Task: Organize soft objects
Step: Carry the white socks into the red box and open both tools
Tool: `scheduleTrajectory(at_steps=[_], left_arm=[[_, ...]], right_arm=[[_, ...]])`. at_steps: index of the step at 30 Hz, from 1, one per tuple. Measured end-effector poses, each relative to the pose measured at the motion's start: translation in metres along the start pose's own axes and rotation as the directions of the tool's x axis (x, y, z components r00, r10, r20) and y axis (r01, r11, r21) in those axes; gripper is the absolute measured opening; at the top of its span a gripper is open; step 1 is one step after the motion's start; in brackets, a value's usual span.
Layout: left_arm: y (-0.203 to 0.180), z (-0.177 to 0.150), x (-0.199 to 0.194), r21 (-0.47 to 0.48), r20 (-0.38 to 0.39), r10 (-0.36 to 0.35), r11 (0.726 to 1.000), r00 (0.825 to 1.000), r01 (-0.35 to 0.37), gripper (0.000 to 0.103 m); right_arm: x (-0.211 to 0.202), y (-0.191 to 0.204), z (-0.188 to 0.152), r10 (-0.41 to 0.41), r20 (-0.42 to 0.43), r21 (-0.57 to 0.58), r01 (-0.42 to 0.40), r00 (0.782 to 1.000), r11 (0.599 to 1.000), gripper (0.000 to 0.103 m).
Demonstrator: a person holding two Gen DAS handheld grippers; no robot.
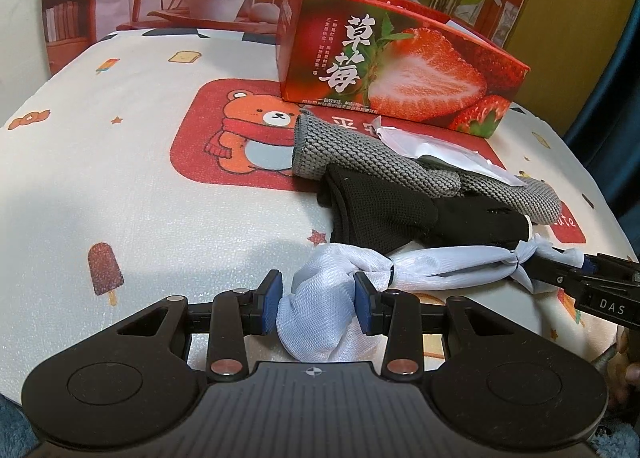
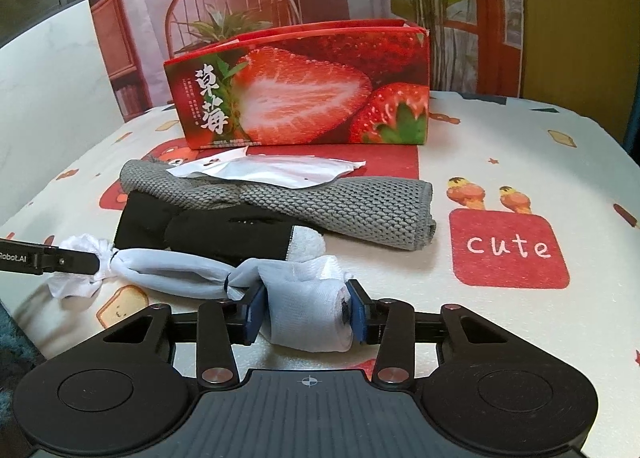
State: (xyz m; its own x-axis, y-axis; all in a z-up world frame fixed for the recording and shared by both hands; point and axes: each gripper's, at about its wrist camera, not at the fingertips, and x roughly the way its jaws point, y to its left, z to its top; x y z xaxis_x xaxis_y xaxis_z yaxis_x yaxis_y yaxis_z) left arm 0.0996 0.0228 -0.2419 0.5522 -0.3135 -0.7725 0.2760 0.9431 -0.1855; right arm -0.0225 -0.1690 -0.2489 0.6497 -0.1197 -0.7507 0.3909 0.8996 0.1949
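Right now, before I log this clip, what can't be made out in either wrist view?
- Strawberry box interior: both views look at its outer walls, so any contents are hidden.
- Black glove: partly under the grey knit cloth in both views, so its full shape is hidden.
- Small print on the box: too small to read.
- White mesh cloth: its ends are bunched inside the left hand-held gripper and right hand-held gripper.

Right gripper (image 2: 305, 316), lower centre, clamps one end of white mesh cloth (image 2: 180, 272); left gripper (image 2: 96, 260) holds the far-left end.
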Motion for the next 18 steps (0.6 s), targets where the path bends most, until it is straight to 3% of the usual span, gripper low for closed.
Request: scheduleTrajectory(at_steps=[7,18], left_arm=[[0.0026,-0.0007,-0.0013,-0.017,0.0,-0.025,1.0,1.0,0.025,0.033],[0.0015,-0.0018,-0.0013,-0.007,-0.004,-0.046,0.999,0.999,0.046,0.029]], right_arm=[[-0.0015,0.0051,0.0003,0.034,0.008,-0.029,-0.033,0.999,0.999,0.023],[-0.0008,0.0054,0.0004,0.043,0.01,-0.03,-0.043,0.999,0.999,0.022]])
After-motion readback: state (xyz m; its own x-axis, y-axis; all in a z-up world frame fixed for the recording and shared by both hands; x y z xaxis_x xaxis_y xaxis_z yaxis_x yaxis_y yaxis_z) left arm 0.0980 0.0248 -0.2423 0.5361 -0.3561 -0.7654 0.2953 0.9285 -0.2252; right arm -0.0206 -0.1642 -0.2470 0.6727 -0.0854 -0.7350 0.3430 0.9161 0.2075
